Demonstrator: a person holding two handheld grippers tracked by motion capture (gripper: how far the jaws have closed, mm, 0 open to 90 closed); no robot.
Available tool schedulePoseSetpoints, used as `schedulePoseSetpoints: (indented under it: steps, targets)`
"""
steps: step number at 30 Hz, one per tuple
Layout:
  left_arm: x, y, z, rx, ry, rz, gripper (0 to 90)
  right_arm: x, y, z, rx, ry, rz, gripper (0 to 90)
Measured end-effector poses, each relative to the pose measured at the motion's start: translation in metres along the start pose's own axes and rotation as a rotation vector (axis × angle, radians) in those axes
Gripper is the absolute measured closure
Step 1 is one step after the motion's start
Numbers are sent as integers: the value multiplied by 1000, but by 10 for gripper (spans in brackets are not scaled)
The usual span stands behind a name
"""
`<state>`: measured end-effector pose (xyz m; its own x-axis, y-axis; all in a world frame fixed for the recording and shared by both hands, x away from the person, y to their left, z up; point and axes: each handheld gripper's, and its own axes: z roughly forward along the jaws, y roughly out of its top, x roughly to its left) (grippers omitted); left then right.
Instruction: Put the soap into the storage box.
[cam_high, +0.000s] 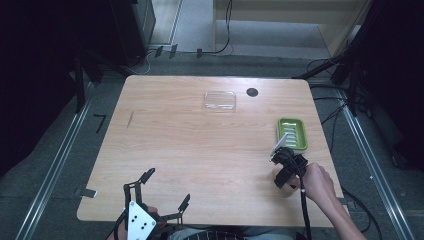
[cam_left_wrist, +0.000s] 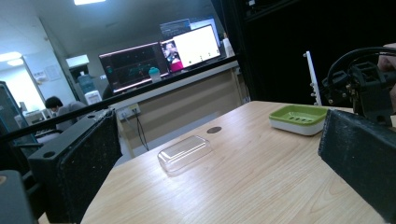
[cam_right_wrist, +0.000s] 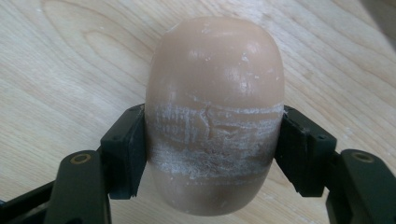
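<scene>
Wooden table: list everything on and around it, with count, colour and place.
Oval bar of soap: one, tan with whitish scuff bands, clamped between the right gripper's jaws over the table.
Ridged soap dish: one, green on a white base, right side of the table.
Clear plastic lid: one, transparent, far middle of the table.
Round hole: one, dark, far edge beside the lid.
Wooden table: one, light wood.
Monitors: several, lit, background counter.
Left gripper: one, black, open, near left edge.
Right gripper: one, black, near the dish.
Hand: one, holding the right gripper.

tan oval soap bar (cam_right_wrist: 215, 116), scuffed white across middle; clamped between right tongs (cam_right_wrist: 212, 154) over table
</scene>
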<state>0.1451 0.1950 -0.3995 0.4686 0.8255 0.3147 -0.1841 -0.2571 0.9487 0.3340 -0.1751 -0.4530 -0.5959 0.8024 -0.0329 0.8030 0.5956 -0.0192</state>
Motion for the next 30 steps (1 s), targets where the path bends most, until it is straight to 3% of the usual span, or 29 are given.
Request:
schedulePoseSetpoints:
  steps: [30]
  targets:
    - [0, 0, 0, 0, 2, -3, 0, -33, -9, -5, -15, -12, 84, 332]
